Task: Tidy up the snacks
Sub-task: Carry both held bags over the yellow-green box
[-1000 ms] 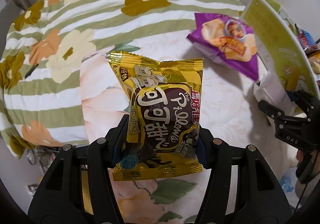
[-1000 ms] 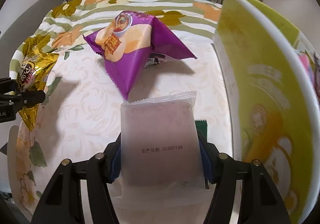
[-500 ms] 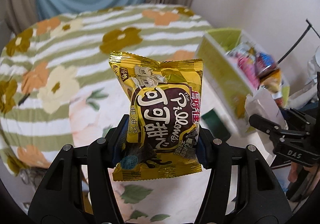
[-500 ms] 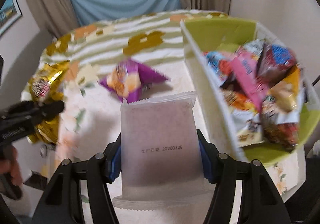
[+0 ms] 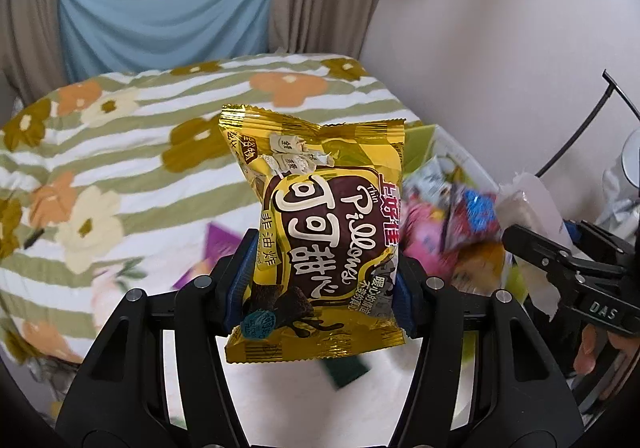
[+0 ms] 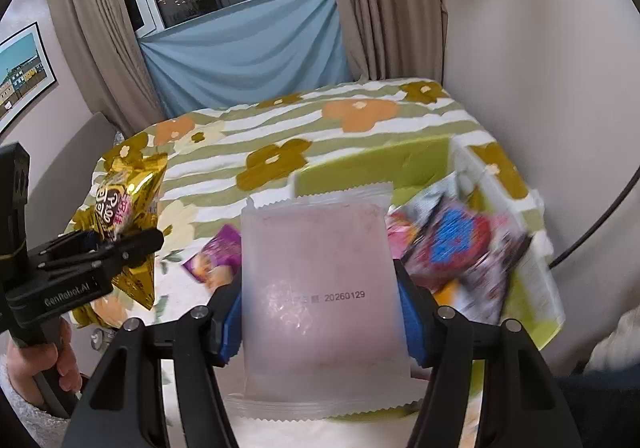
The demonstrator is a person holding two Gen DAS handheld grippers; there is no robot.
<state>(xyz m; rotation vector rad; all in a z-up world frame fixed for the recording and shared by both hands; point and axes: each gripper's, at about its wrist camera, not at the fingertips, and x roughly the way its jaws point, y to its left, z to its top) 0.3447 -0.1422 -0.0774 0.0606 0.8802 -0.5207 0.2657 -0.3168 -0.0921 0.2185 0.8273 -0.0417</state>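
My left gripper is shut on a gold and brown snack bag, held upright in the air; it also shows in the right wrist view. My right gripper is shut on a frosted pale pink packet, which shows at the right of the left wrist view. A lime-green box full of mixed snack packets stands to the right of both grippers. A purple snack bag lies on the table below.
The table has a floral cloth. A dark green flat item lies near the front edge. Curtains and a blue drape hang behind; a wall is close on the right.
Both grippers have risen and tilted up with their packets. The green box now shows from above with its snacks visible, and the purple bag appears smaller and lower.
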